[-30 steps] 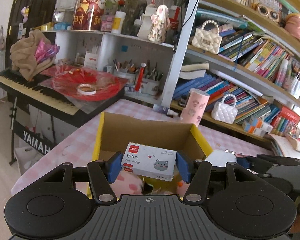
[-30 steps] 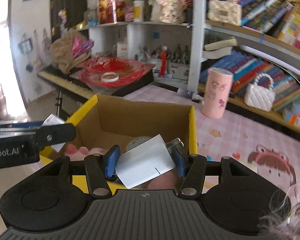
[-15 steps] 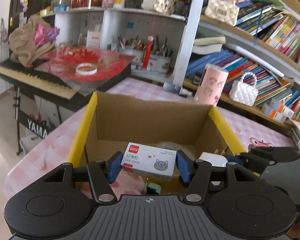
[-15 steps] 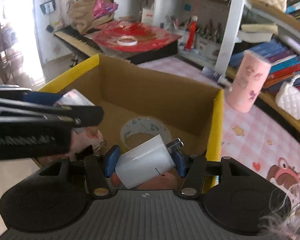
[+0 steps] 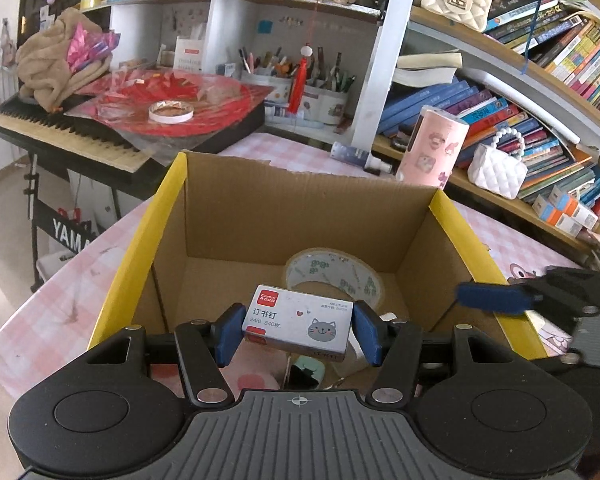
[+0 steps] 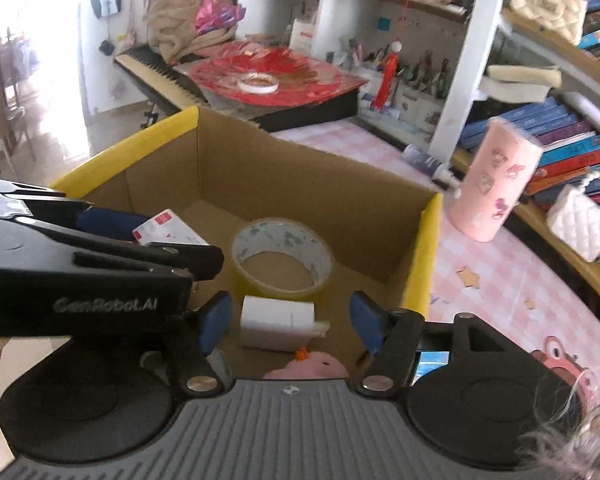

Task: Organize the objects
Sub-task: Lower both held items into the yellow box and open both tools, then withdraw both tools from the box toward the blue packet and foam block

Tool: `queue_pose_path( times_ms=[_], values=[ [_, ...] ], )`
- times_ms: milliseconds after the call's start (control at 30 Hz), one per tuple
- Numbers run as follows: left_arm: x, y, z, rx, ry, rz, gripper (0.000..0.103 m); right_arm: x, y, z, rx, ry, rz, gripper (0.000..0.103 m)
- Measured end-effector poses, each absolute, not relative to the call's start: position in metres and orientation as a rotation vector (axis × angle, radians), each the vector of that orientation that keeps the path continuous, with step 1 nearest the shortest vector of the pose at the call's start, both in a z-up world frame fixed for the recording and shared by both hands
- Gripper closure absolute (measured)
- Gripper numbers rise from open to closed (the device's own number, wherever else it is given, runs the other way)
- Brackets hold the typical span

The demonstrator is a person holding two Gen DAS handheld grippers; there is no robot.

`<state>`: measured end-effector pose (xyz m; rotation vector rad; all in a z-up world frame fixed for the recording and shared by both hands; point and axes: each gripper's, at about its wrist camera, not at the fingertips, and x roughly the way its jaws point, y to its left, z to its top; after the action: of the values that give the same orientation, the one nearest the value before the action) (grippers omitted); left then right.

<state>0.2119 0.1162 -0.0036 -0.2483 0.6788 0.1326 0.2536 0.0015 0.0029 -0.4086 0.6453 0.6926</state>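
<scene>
Two tools are over the cardboard box [image 5: 300, 216] on my feeds, one in each hand. From the left wrist camera, my left tool [image 5: 296, 330] is clamped on a small white box of staples [image 5: 298, 326] with a grey cat face printed on it; both blue pads press its short ends and it hangs above the box's inside, tilted a little down to the right. Beyond it at 12 o'clock a roll of clear tape [image 5: 334, 276] lies flat on the box floor, and a small mint-green item [image 5: 308, 372] shows below the staples at 6 o'clock, too hidden to name. From the right wrist camera, my right tool [image 6: 294, 322] has its jaws opening: the blue pads stand clear on both sides of a white charger plug [image 6: 278, 322], which lies on its side on the box floor between them with its metal prongs toward 3 o'clock, touching neither pad. The tape roll sits just beyond the plug at 12 o'clock, and a pink plush thing [image 6: 306, 368] pokes up just beside the plug at 6 o'clock. My left tool enters this view from 9 o'clock with the staples in its grip. Outside the box, a pink tumbler [image 6: 496, 184] stands on the pink checked desk [image 6: 500, 280] at 2 o'clock.
</scene>
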Motion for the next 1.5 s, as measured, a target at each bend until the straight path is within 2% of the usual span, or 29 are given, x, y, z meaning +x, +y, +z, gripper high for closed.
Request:
queue_pose_path(
  times_ms=[67, 233, 367, 600, 967, 1333, 1500],
  values=[
    [0.211, 0.117, -0.004, -0.254, 0.676, 0.133, 0.046, 0.247, -0.005, 0.007, -0.405, 0.619, 0.67, 0.035],
    [0.21, 0.112, -0.011, -0.233, 0.699, 0.15, 0.043, 0.226, -0.021, 0.017, -0.392, 0.553, 0.648, 0.035],
    [0.2, 0.107, -0.005, -0.208, 0.659, 0.133, 0.029, 0.21, -0.029, 0.021, -0.394, 0.52, 0.606, 0.034],
    [0.169, 0.098, 0.022, -0.159, 0.557, 0.115, 0.018, 0.192, -0.047, 0.031, -0.334, 0.504, 0.529, 0.034],
    [0.103, 0.1, 0.036, -0.158, 0.519, 0.16, 0.013, 0.146, -0.079, 0.031, -0.233, 0.497, 0.386, 0.025],
    [0.06, 0.087, 0.009, -0.141, 0.642, 0.132, 0.013, 0.098, -0.09, 0.008, -0.23, 0.584, 0.312, 0.021],
    [0.048, 0.078, 0.006, -0.112, 0.662, 0.086, 0.009, 0.081, -0.095, 0.0, -0.227, 0.609, 0.287, 0.019]
  ],
)
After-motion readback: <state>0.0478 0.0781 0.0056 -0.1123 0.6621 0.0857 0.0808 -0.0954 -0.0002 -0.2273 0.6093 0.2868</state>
